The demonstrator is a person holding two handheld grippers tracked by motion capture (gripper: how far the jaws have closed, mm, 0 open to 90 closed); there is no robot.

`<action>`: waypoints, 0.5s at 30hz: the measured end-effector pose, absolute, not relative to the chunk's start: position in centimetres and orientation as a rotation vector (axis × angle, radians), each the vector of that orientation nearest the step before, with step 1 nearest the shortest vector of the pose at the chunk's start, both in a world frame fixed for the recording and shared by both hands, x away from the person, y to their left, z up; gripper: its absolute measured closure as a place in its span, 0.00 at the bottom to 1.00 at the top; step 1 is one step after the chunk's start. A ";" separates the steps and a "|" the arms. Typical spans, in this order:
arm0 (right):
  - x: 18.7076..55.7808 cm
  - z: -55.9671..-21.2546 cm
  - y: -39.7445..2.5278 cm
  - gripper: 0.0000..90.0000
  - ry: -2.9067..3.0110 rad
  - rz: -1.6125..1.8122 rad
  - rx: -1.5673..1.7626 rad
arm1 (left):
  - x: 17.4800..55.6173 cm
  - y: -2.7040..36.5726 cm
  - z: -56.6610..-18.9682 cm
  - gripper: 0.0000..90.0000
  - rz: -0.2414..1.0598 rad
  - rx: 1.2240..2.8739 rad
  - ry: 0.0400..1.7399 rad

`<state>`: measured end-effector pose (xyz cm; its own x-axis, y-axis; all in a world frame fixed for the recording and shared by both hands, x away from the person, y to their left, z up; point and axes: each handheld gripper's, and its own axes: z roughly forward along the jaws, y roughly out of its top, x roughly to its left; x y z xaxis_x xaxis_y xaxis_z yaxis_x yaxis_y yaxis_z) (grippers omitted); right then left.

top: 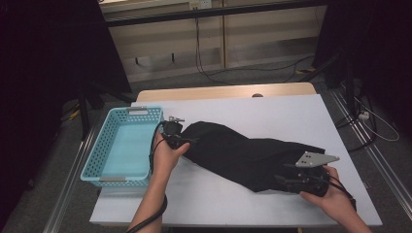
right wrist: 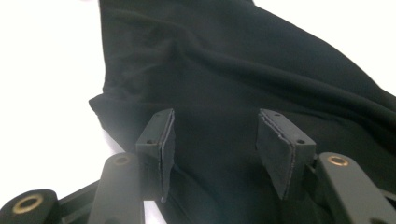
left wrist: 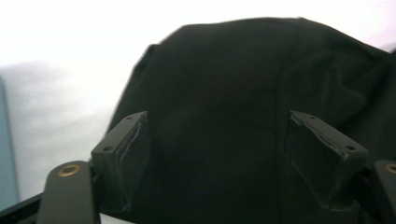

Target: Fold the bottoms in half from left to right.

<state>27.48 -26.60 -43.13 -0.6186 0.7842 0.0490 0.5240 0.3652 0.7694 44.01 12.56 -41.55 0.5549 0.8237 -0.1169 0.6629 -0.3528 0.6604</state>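
Low in both gripper views, the left gripper and right gripper gape over the limp black cloth garment; pinch both ends squarely before lifting.

A black cloth garment is laid flat and crumpled on the white table, stretched as a long band from about 10 o'clock to 4 o'clock. Soft folds and a seam are seen across it; its rounded upper end is bunched.
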 end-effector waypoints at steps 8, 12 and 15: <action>26.0 -43.6 -25.7 0.50 2.349 1.142 1.138 | 42.2 11.8 -42.0 0.20 0.295 2.115 1.143; 25.1 -43.5 -24.8 0.50 2.361 1.131 1.082 | 41.9 11.6 -41.6 0.20 0.307 2.117 1.123; 24.8 -44.3 -24.2 0.55 2.394 1.067 1.051 | 41.7 11.5 -41.4 0.20 0.309 2.108 1.111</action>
